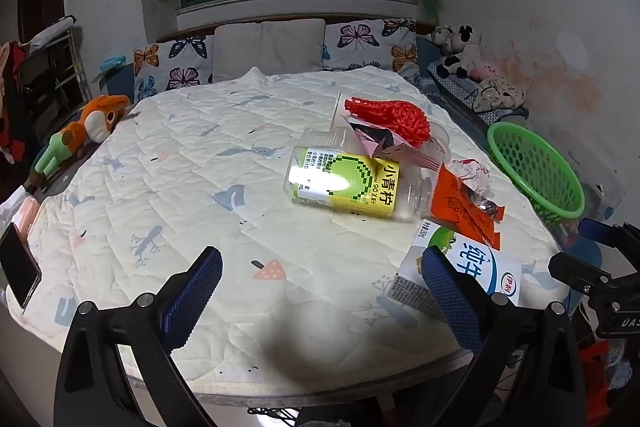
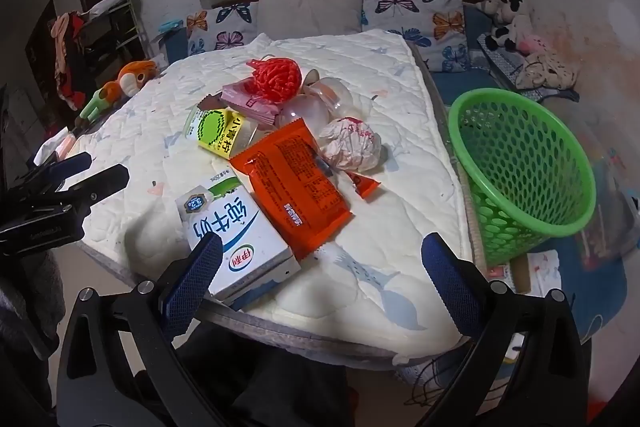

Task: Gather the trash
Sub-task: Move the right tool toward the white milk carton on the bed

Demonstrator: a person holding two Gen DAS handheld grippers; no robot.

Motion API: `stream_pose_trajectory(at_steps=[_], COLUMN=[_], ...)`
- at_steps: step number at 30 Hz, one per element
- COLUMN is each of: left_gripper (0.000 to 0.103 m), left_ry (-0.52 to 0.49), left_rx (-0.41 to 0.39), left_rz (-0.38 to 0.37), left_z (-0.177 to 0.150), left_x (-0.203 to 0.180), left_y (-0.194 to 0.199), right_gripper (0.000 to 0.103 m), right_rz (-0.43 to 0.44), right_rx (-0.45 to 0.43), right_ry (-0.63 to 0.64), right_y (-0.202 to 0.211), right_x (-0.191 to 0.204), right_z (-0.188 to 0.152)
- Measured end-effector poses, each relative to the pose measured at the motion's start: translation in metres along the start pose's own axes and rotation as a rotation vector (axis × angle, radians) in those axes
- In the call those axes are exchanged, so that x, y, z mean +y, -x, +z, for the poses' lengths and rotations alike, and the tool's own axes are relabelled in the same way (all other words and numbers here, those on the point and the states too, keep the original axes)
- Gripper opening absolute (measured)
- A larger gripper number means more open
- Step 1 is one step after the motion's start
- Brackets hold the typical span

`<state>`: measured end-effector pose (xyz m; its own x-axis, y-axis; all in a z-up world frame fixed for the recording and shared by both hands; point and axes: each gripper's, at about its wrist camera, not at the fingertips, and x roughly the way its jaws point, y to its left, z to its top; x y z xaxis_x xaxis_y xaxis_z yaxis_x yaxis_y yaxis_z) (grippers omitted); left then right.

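Nearest my right-wrist lens, the right claw (image 2: 322, 259) stands released, its blue-padded fingers (image 2: 450, 279) spread wide with nothing between them, over the near edge of the bench (image 2: 360, 291), which is covered by a quilted white pad. At about 10 o'clock from that claw I record a white milk carton (image 2: 236, 239) lying flat at the bench edge, its near end just beside the left finger. An orange snack wrapper (image 2: 296, 183) lies against the carton's far side, at 12 o'clock. Beyond it I note a crumpled paper ball (image 2: 352, 143), a yellow-green labelled bottle (image 2: 220, 131) on its side, a pink packet (image 2: 250, 103), a red foam net (image 2: 278, 77) and clear plastic cups (image 2: 316, 107), all heaped together. At 2 o'clock a green mesh basket (image 2: 524, 163) stands off the bench, tilted toward the heap. In the left-wrist view the left claw (image 1: 320, 283) is likewise released and holds nothing; the carton lies behind its right finger at 2 o'clock, with the bottle at 12 o'clock.
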<state>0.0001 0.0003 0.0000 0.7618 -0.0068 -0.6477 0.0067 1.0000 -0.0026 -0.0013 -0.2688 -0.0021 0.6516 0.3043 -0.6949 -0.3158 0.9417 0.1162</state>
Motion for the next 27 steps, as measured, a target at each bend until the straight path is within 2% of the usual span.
stream_pose_trajectory(at_steps=[27], left_gripper=[0.097], left_ry=[-0.004], left_rx=[-0.001], left_rz=[0.008], left_z=[0.0], left_x=[0.0], left_y=[0.0], right_gripper=[0.099], right_rz=[0.032], right_rx=[0.007], right_ry=[0.024], right_y=[-0.007], right_x=[0.007], right_z=[0.0])
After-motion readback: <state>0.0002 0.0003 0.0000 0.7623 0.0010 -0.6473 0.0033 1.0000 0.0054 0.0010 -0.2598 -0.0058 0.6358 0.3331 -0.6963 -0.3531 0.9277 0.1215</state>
